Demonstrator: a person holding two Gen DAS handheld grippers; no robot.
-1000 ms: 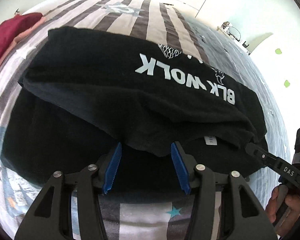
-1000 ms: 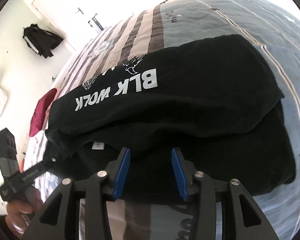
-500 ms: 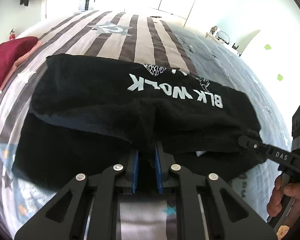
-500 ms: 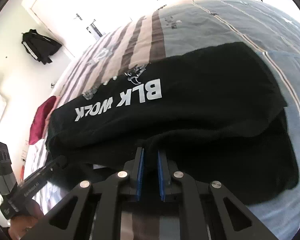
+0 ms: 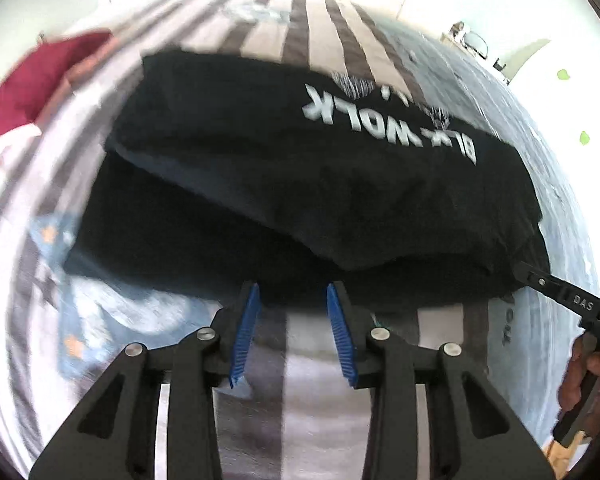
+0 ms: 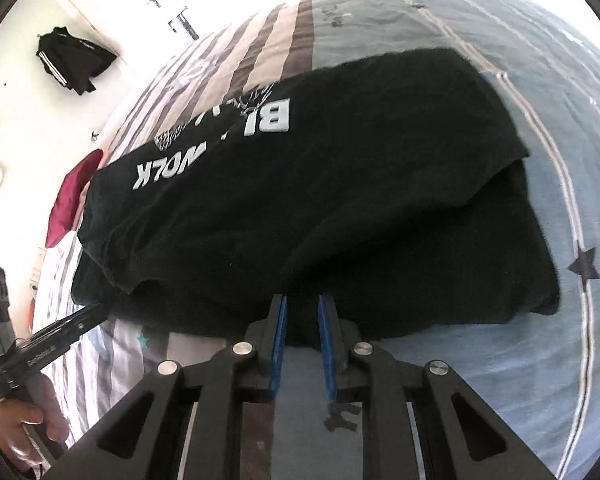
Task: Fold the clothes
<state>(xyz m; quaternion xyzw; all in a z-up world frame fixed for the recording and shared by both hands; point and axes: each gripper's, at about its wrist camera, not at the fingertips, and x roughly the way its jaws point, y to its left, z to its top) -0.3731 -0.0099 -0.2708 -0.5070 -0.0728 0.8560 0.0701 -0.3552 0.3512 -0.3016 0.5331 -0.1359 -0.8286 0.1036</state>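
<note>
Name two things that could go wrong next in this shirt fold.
1. The left gripper is opening with no cloth between its pads; the black shirt may stay half folded.
2. The right gripper, also opening at the shirt's near edge, could snag and drag that edge, spoiling the fold.

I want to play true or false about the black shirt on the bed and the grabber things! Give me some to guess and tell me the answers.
1. The black T-shirt lies on a striped bedspread. True.
2. The letters on the shirt are red. False: they are white.
3. The left gripper is squeezing the shirt. False: its jaws are opening, and nothing is between the blue pads.
4. A dark red cloth lies beyond the shirt's far corner in the left camera's view. True.
5. The shirt is spread flat in one layer. False: its top part is folded over a lower layer.
6. The right gripper sits at the shirt's near edge. True.
</note>
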